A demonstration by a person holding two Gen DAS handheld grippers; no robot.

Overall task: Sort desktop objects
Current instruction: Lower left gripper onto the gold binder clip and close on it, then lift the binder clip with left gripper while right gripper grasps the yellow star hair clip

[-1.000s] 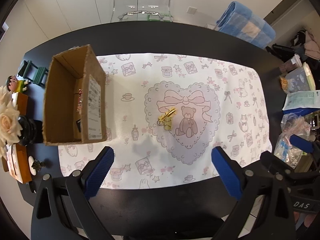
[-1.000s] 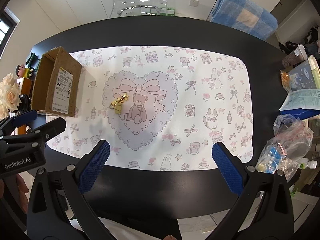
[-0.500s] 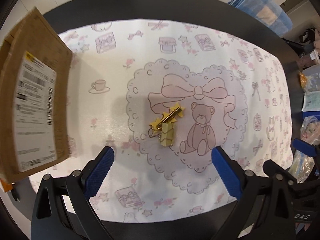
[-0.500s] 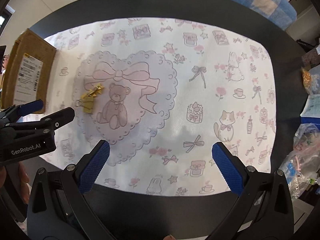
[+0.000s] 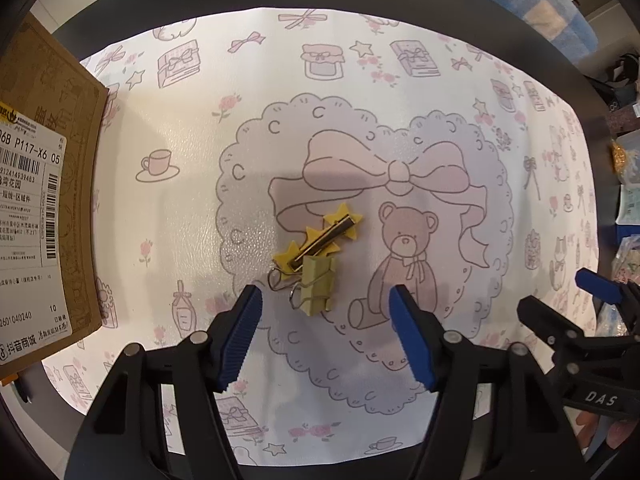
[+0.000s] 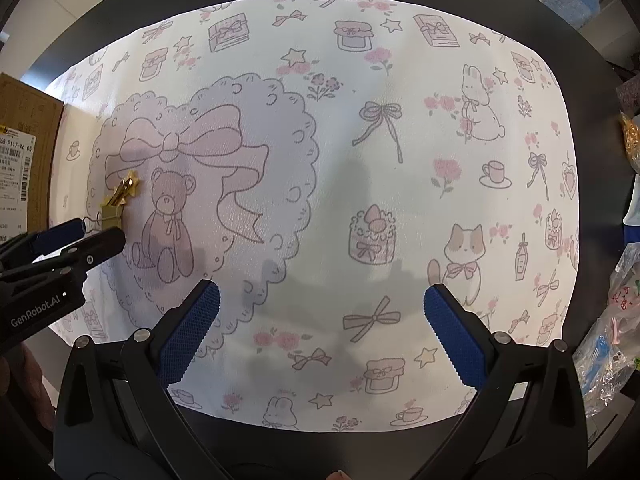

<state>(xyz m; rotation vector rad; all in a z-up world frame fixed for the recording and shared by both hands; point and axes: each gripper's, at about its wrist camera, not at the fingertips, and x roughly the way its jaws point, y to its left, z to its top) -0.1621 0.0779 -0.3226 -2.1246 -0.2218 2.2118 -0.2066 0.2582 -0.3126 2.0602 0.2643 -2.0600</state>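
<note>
A gold star hair clip (image 5: 320,237) lies on the heart print of the patterned mat (image 5: 400,92), with an olive binder clip (image 5: 317,285) touching its near end. My left gripper (image 5: 325,332) is open, low over the mat, its blue pads just short of the binder clip on either side. In the right wrist view both clips (image 6: 116,205) show at far left, with the left gripper (image 6: 80,240) beside them. My right gripper (image 6: 320,336) is open and empty above the mat's middle. A cardboard box (image 5: 40,208) stands at the mat's left edge.
The mat lies on a black round table (image 5: 540,40). Plastic bags and packets (image 6: 616,320) crowd the table's right edge. A blue checked cloth (image 5: 540,4) sits at the back right.
Both grippers have moved down and forward toward the mat. The left gripper has closed in on the two clips and its jaws have narrowed but stay open.
</note>
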